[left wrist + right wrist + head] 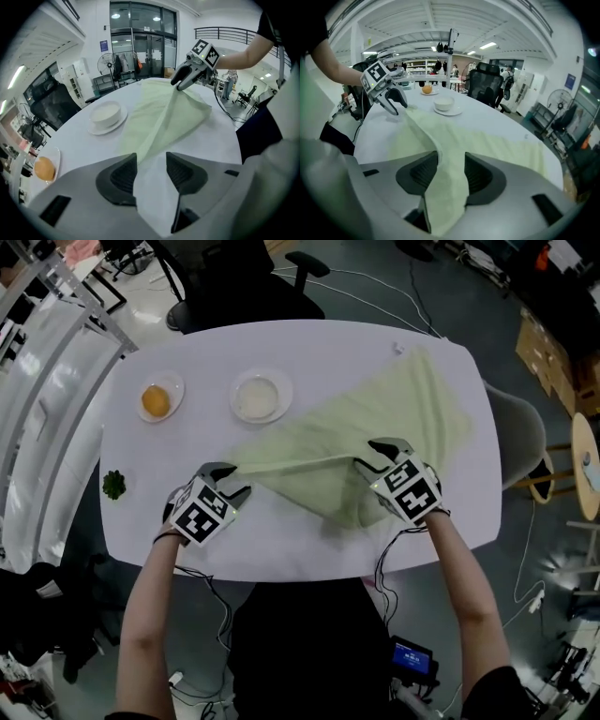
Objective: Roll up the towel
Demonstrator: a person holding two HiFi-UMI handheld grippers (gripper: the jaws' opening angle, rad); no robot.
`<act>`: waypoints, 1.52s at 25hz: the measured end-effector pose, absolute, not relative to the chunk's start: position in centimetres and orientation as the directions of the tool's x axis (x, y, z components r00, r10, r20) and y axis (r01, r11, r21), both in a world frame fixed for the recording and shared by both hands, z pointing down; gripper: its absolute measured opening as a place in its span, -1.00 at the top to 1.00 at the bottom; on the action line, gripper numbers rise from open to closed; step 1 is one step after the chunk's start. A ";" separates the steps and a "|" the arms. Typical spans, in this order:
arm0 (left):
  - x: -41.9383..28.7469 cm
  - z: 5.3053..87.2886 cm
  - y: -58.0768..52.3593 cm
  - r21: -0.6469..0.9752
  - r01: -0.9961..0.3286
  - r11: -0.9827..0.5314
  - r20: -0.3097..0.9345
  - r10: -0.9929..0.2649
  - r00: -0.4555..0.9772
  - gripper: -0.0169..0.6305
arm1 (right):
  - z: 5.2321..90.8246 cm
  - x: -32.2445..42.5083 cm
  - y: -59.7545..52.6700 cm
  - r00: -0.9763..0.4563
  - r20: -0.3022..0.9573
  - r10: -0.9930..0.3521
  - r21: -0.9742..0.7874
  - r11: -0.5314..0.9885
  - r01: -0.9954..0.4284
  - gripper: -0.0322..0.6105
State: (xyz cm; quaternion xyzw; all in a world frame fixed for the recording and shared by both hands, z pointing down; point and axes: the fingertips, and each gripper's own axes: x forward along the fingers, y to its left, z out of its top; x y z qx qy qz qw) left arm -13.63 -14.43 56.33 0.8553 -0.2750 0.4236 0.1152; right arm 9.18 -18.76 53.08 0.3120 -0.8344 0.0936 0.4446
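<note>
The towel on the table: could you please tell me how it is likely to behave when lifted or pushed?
Probably floppy: the towel sags in soft folds and bunches between the jaws of the right gripper. Likely light for its size, as it looks thin. Pushed, it would likely wrinkle or slide on the smooth table rather than roll.

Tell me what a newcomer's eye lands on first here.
A pale green towel lies loosely folded across the middle and right of the white table. The left claw and right claw stand open at its near edge, towel cloth between the right one's jaws. Beyond it sit a white bowl and an orange item on a plate.
</note>
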 end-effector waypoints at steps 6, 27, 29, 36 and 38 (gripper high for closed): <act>-13.8 57.2 -16.3 -0.109 -0.591 -0.799 0.777 -0.440 0.451 0.43 | 55.3 8.6 -19.6 -0.394 0.821 -0.414 0.061 0.749 -0.660 0.29; -12.7 55.8 -16.5 -0.125 -0.439 -0.890 0.785 -0.359 0.504 -0.03 | 56.6 9.2 -3.3 -0.408 0.836 -0.366 0.046 0.789 -0.613 0.39; -12.2 57.0 -17.3 -0.170 -0.414 -0.894 0.803 -0.369 0.467 0.12 | 57.1 9.6 -3.2 -0.371 0.841 -0.394 0.080 0.769 -0.635 0.43; -12.9 57.4 -16.9 -0.107 -0.440 -0.892 0.815 -0.332 0.474 0.87 | 58.2 10.8 -2.7 -0.334 0.852 -0.403 0.103 0.755 -0.648 0.84; -13.6 56.8 -16.1 -0.068 -0.454 -0.889 0.816 -0.311 0.487 0.87 | 57.8 11.2 -2.3 -0.349 0.851 -0.393 0.090 0.763 -0.640 0.85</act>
